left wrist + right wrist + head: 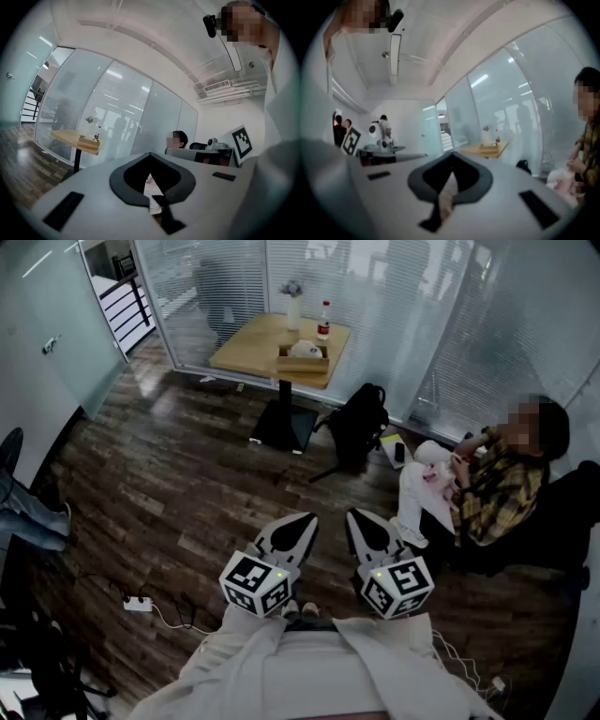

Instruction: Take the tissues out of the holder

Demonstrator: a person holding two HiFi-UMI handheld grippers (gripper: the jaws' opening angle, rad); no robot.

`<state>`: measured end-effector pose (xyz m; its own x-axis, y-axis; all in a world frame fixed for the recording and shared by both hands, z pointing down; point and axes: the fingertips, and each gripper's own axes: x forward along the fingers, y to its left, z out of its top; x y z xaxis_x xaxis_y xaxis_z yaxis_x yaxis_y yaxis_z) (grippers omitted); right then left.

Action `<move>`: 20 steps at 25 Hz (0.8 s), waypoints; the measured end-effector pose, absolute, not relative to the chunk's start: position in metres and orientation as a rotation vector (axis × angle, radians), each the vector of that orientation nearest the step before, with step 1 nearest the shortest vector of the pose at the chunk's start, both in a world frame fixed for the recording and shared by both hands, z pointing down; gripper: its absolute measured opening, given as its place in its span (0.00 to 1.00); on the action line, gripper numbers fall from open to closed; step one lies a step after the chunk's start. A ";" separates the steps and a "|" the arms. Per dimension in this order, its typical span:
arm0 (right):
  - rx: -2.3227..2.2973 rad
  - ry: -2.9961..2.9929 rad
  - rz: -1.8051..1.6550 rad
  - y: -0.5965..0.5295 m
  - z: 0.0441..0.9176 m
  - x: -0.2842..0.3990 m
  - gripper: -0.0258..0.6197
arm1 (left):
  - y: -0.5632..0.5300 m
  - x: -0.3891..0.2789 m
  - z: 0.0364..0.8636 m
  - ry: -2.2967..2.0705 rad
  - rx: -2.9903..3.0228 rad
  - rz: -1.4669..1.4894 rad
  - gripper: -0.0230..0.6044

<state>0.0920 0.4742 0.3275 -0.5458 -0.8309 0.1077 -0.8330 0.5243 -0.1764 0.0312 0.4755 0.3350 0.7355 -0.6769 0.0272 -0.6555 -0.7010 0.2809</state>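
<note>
Both sets of jaws are pressed together and holding nothing. The left gripper (pixel 302 524) shows its two dark pads meeting at a point in the left gripper view, with only a thin slit of the room between them. The right gripper (pixel 362 521) looks the same in the right gripper view, pads closed tip to tip with no object between them. In the head view both are held low and close to the person's body, side by side, marker cubes toward the camera and tips pointing out across the dark wooden floor (pixel 169 484).

The tissue holder (pixel 303 358) is well away from both of them. It's a shallow wooden box sitting on the small wooden table (pixel 251 345) at the far side of the room, against the glass wall. White tissues (pixel 306 348) show inside it. A pale vase (pixel 293 311) stands just behind the holder, and a bottle (pixel 323 322) with a red cap stands beside that, near the table's back edge.

Between the grippers and the table lies open floor. A black backpack (pixel 362 423) rests near the table's foot. To the right, a seated person (pixel 487 486) in a yellow plaid shirt leans back in a chair. At lower left, a white power strip (pixel 138 603) lies on the floor with its cable trailing.
</note>
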 end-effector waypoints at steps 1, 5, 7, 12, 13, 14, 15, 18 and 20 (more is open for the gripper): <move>1.495 -2.735 0.321 0.474 0.327 0.093 0.06 | 0.475 0.031 0.336 -1.045 2.664 -0.113 0.05; 1.505 -2.734 0.318 0.475 0.327 0.095 0.06 | 0.476 0.035 0.336 -1.025 2.656 -0.123 0.05; 1.502 -2.734 0.318 0.476 0.328 0.093 0.06 | 0.477 0.037 0.335 -1.017 2.666 -0.124 0.05; 1.479 -2.730 0.307 0.478 0.329 0.089 0.06 | 0.478 0.033 0.337 -1.034 2.658 -0.122 0.05; 1.475 -2.727 0.301 0.477 0.329 0.089 0.06 | 0.478 0.032 0.338 -1.038 2.655 -0.119 0.05; 1.471 -2.725 0.293 0.476 0.329 0.089 0.06 | 0.478 0.031 0.339 -1.041 2.653 -0.117 0.05; 1.468 -2.726 0.288 0.475 0.329 0.089 0.06 | 0.478 0.030 0.339 -1.044 2.651 -0.117 0.05; 1.471 -2.752 0.304 0.473 0.324 0.089 0.06 | 0.477 0.029 0.337 -1.048 2.655 -0.128 0.05; 1.484 -2.759 0.330 0.468 0.323 0.089 0.06 | 0.473 0.031 0.332 -1.060 2.665 -0.168 0.05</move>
